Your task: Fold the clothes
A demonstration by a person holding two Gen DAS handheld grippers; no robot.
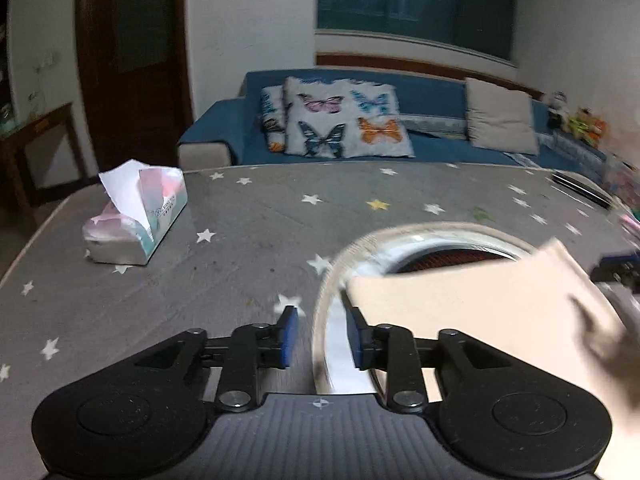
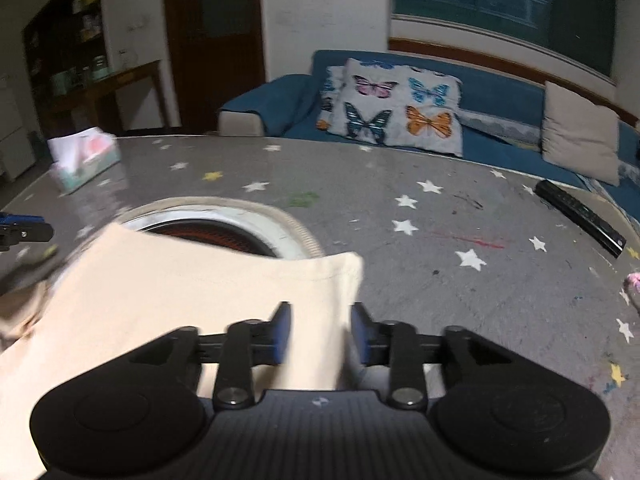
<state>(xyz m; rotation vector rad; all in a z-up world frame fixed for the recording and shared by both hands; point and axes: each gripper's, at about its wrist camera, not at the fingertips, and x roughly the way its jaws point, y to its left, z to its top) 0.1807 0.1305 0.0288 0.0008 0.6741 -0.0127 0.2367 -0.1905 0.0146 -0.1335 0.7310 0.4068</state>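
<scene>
A beige folded garment [image 2: 200,292] lies on the grey star-patterned table [image 2: 440,280], partly over a round heater opening [image 2: 224,224]. My right gripper [image 2: 320,332] is open, its blue pads on either side of the garment's right edge, not clamped. In the left wrist view the garment [image 1: 480,320] lies to the right. My left gripper [image 1: 320,336] is open and empty above the opening's rim [image 1: 332,280], just left of the garment. The left gripper's tip shows in the right wrist view [image 2: 24,232].
A tissue box [image 1: 136,216] stands at the table's far left. A black remote [image 2: 580,216] lies at the far right edge. A blue sofa [image 2: 480,92] with butterfly cushions [image 2: 396,108] is behind the table. A small pink item [image 2: 634,280] sits at the right edge.
</scene>
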